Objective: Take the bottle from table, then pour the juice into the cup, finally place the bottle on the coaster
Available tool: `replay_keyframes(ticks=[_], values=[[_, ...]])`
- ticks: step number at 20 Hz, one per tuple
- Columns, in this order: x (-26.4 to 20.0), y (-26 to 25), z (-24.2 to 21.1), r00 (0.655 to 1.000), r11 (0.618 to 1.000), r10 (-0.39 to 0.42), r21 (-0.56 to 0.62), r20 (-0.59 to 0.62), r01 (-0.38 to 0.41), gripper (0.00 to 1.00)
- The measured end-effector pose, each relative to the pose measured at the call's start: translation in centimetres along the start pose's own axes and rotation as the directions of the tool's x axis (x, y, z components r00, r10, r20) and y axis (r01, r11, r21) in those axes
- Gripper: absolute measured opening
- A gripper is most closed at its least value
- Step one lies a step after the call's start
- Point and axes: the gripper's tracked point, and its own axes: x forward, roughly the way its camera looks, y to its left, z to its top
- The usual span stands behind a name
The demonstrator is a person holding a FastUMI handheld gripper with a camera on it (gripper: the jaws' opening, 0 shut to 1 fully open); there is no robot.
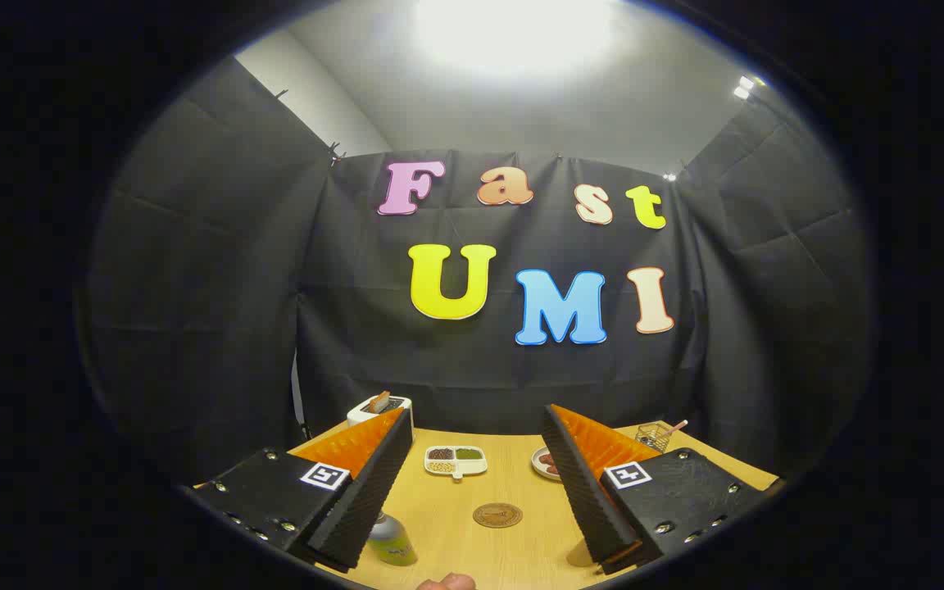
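Two fingers of the hand-held gripper (480, 483) stand spread wide apart above a wooden table (456, 533), with nothing pinched between them and neither finger pressing on any object.

The bottle (391, 539), with a green body and a grey cap, stands on the near left part of the table, just beside the inner edge of the left finger and partly hidden by it. It sits low between the fingers, hard against the left one; contact cannot be confirmed.

The coaster (497, 515), a round brown disc, lies flat on the table between the fingers, to the right of the bottle and a little farther off, apart from both fingers.

Beyond the coaster, a white divided dish (456, 460) holding dark, green and pale contents rests near the middle of the table. At the far left, behind the left finger, stands a white toaster (379, 407) with a slice in its slot. A small plate (546, 463) shows at the inner edge of the right finger, partly covered. At the far right sits a clear glass cup (654, 436) with a stick leaning in it.

A fingertip of a person (447, 583) shows at the nearest table edge
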Motion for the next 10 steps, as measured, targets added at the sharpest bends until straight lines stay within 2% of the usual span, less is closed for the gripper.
replay_keyframes(ticks=[10], values=[[0.3,-1.4,-0.7,1.000,0.999,-0.023,0.026,0.007,0.023,0.98]])
